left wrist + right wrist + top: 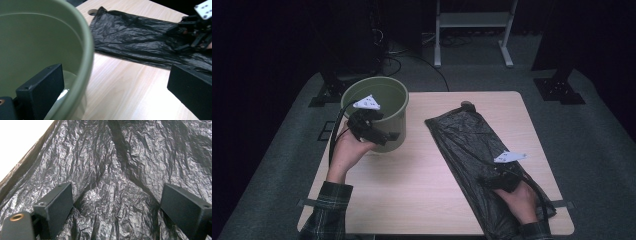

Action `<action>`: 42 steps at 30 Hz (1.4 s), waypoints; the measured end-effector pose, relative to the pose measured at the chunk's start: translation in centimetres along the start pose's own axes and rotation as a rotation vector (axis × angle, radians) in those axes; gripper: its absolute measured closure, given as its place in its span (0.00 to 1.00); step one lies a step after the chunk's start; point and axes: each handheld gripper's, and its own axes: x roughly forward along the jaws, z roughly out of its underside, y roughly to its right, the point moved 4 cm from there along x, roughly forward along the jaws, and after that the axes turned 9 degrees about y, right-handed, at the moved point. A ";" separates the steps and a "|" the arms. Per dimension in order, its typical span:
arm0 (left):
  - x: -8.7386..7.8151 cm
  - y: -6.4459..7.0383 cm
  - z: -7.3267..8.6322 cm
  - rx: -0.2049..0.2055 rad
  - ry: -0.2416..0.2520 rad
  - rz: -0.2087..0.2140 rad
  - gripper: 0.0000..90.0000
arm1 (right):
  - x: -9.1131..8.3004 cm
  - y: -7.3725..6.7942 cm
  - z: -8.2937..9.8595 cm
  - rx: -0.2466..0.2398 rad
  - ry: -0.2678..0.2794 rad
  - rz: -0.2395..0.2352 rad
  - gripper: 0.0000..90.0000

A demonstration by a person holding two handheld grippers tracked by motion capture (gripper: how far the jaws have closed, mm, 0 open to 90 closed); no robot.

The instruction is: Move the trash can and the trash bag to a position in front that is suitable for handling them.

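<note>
Item 1: green plastic bin (387,107), upright on the light wood surface (422,185), open mouth up, inside looks bare (a pale glare shows at the bottom in the left gripper view). This bin serves as the landmark.

Item 2: black plastic bag (467,150), crinkled, lying flat on the surface to the right of the bin and apart from it. It runs from level with the bin back toward the person's edge. A round hole in the surface (467,105) sits at the bag's far end.

Item 3: left hand-held gripper (379,131), held by the left hand (349,150) at the bin's near rim. Jaws stand wide apart and straddle the bin wall: one jaw inside, the other outside over the surface. Not closed on it.

Item 4: right hand-held gripper (492,181), held by the right hand (522,200), well right of the bin, over the bag's near half. Jaws spread wide above the crinkled plastic, gripping nothing.
</note>
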 end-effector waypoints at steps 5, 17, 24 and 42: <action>0.2 0.4 -0.1 0.015 -0.010 0.004 0.00 | 0.0 0.0 0.0 0.000 0.000 0.000 0.11; 0.5 1.3 -0.2 0.015 0.000 0.042 0.00 | 0.0 0.0 0.0 0.000 0.000 0.000 0.11; 0.9 2.7 -0.3 0.037 -0.011 0.052 0.00 | 0.0 0.0 0.0 -0.001 0.000 0.000 0.11; 1.1 6.9 -0.3 0.073 -0.006 0.180 0.00 | 0.0 0.0 0.0 0.000 0.000 0.000 0.11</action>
